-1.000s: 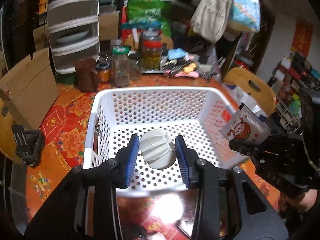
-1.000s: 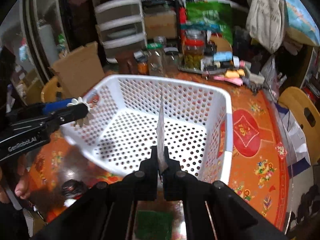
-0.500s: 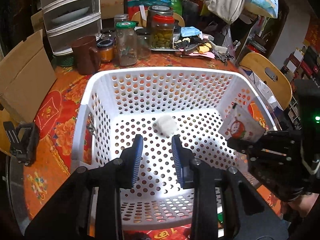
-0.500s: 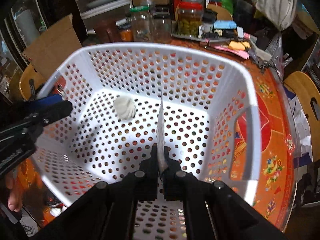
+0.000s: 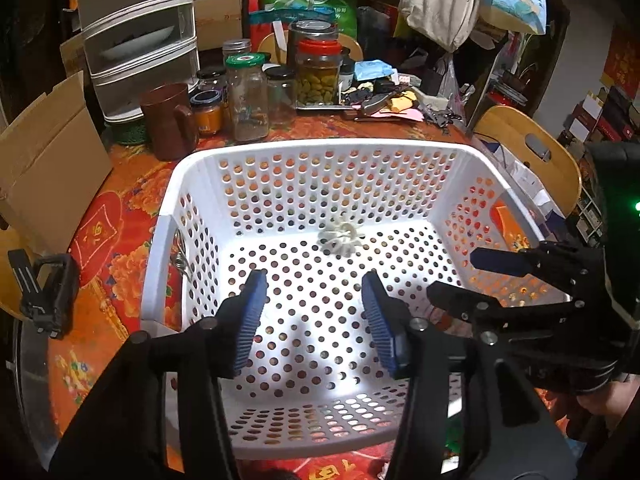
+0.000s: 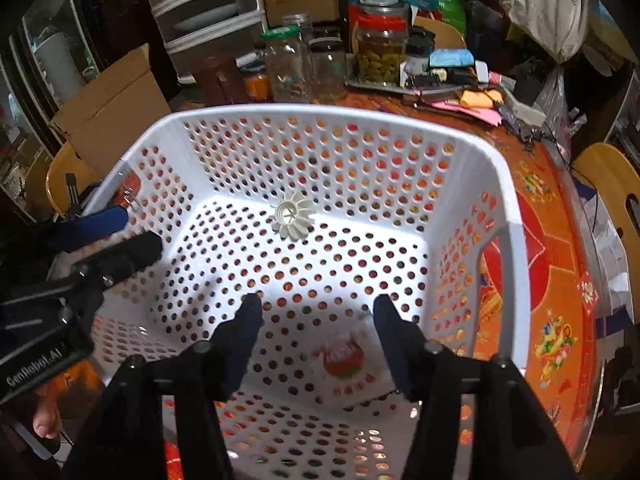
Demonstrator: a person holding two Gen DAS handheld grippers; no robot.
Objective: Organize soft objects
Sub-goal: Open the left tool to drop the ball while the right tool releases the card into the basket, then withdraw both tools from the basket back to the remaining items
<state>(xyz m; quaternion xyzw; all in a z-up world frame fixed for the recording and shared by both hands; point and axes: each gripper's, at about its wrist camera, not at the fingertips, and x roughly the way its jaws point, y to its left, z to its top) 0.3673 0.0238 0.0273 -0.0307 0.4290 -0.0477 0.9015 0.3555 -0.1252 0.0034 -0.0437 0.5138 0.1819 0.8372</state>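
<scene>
Both dropped: right hand-held gripper now wide, packet blurred under it in basket. Left hand-held gripper wide, empty; white toy by basket's far wall. Jars along desk's far edge.

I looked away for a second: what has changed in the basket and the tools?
The left tool let go of the white toy, which now lies near the far wall of the basket. The right tool opened and dropped its packet, blurred below it. The basket stayed put.
</scene>
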